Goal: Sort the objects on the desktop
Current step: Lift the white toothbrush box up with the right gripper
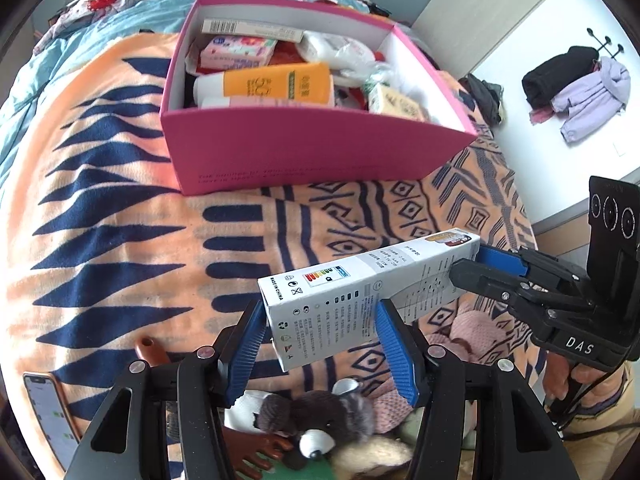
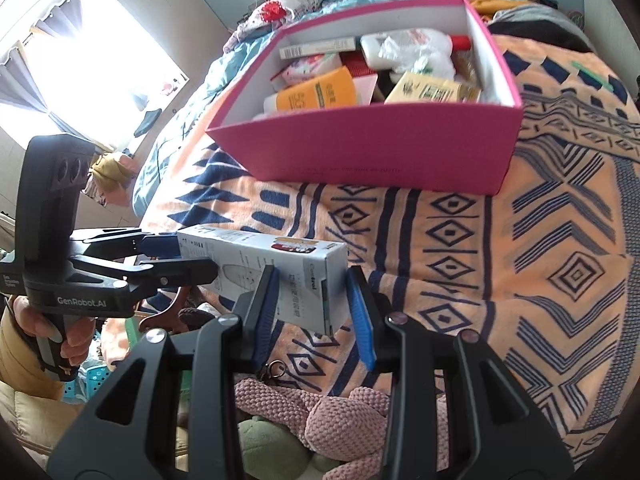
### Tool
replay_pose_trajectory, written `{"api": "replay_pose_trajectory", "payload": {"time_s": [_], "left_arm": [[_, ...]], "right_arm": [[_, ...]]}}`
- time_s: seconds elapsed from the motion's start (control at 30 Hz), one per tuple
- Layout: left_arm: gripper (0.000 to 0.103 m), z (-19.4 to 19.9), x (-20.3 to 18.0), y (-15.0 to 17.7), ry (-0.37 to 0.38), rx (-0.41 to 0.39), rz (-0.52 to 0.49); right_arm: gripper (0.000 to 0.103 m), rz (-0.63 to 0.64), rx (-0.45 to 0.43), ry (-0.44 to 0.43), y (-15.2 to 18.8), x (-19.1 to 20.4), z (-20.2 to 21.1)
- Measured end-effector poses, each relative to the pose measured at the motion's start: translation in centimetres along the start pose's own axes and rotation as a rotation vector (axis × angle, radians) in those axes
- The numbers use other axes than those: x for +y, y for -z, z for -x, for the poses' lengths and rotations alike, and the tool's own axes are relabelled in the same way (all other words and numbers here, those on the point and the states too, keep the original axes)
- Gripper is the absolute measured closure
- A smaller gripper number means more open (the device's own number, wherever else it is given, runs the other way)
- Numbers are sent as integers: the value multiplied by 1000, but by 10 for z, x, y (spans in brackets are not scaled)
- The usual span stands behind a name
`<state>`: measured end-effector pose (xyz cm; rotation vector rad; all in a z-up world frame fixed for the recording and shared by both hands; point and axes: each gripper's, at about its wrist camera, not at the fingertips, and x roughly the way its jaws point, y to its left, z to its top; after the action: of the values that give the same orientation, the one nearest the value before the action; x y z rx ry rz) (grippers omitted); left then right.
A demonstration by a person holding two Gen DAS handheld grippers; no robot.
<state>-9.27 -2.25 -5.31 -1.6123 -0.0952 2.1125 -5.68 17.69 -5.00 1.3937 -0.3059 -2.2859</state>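
Between both jaws: white carton (image 1: pixel 360 300), one end each.

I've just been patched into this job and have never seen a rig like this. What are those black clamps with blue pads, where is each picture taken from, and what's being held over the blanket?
There is no robot arm. A person holds two hand-held clamps, each with two fingers and a fisheye camera looking along them.

One picture looks out from the left gripper, the other from the right gripper. Each view also shows the other clamp off to the side.

Both grip the same long white carton, one at each end, holding it above the orange and navy blanket.

Beyond it stands an open pink box, already holding an orange tube and other packets. Nearest the cameras lie soft toys, including a pink knitted one, and a phone at the left edge.
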Motion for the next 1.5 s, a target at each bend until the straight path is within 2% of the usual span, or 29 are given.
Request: {"api": "replay_pose_trajectory", "payload": {"time_s": [0.67, 1.5], "left_arm": [[47, 40, -28, -4, -2, -117, -38], [47, 57, -47, -13, 19, -173, -73]], "right_arm": [[65, 36, -96, 22, -1, 10, 46], [65, 71, -175, 65, -11, 15, 79]]}}
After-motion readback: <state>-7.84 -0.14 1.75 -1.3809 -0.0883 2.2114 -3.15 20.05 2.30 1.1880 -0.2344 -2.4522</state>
